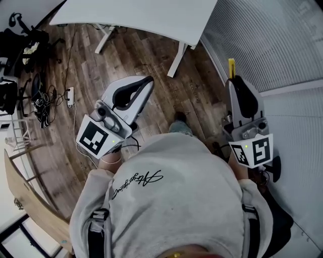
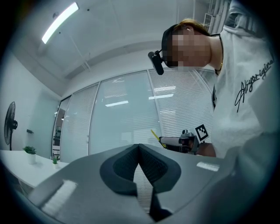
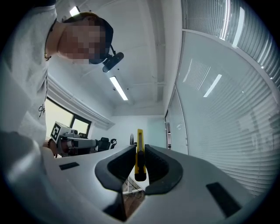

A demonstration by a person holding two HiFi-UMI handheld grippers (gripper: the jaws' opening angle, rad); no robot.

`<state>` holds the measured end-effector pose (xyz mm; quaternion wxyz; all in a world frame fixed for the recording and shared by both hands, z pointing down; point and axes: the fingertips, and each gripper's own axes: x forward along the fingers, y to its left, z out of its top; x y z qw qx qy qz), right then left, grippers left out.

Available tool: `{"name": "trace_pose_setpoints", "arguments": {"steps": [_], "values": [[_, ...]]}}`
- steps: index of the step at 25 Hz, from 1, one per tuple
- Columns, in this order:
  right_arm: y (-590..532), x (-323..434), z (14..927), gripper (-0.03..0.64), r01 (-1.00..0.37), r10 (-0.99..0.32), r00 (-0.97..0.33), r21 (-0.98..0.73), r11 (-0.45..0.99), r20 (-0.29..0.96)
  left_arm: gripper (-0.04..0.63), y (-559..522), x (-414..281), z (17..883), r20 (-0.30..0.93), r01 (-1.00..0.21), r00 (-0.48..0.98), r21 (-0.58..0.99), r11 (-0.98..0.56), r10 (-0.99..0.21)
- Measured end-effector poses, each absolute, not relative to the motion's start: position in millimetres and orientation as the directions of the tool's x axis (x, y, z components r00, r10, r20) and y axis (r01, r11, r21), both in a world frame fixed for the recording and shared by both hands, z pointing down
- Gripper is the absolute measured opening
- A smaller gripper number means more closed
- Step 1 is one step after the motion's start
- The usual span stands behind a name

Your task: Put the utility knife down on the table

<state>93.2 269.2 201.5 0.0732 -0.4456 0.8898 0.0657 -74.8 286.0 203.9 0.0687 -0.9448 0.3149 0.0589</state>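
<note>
We see the right gripper (image 3: 140, 148) pinching the utility knife (image 3: 139, 156) between its two pads. The yellow handle stands upright in the gap, and its upper end rises above the jaw tips. Whether the blade is pushed out, we cannot tell from this angle.

In the head view the knife shows only as a short yellow end beyond the gripper's nose, close to the glass wall with white blinds (image 1: 272, 40). The knife is in the air, well apart from the white table (image 1: 146, 15) that stands at the far side of the wooden floor (image 1: 156, 111).

The left gripper (image 2: 139, 148) has its pads pressed together at the tips, and nothing sits between them. Both grippers are held out in front of the person's light sweatshirt (image 1: 171, 191), one at each side.
</note>
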Motion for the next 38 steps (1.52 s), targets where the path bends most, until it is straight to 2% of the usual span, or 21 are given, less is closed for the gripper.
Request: {"name": "trace_pose_setpoints", "arguments": {"steps": [5,18,38], "values": [[186.0,122.1,221.6,0.064,-0.788,-0.77,-0.609,0.031,0.615,-0.19,-0.012,208.7,-47.4,220.5,-0.143,-0.616,0.786,-0.105,-0.781,-0.601],[175.0,134.9,179.9,0.064,-0.776,-0.757,-0.624,0.041,0.63,-0.192,-0.012,198.4,-37.6,180.0,-0.159,-0.651,0.757,-0.099,-0.752,-0.634],[142.9,143.7,186.4,0.063,-0.772,-0.755,-0.628,0.027,0.635,-0.188,-0.012,164.3,-26.7,188.5,-0.14,-0.649,0.759,-0.084,-0.756,-0.636]]}}
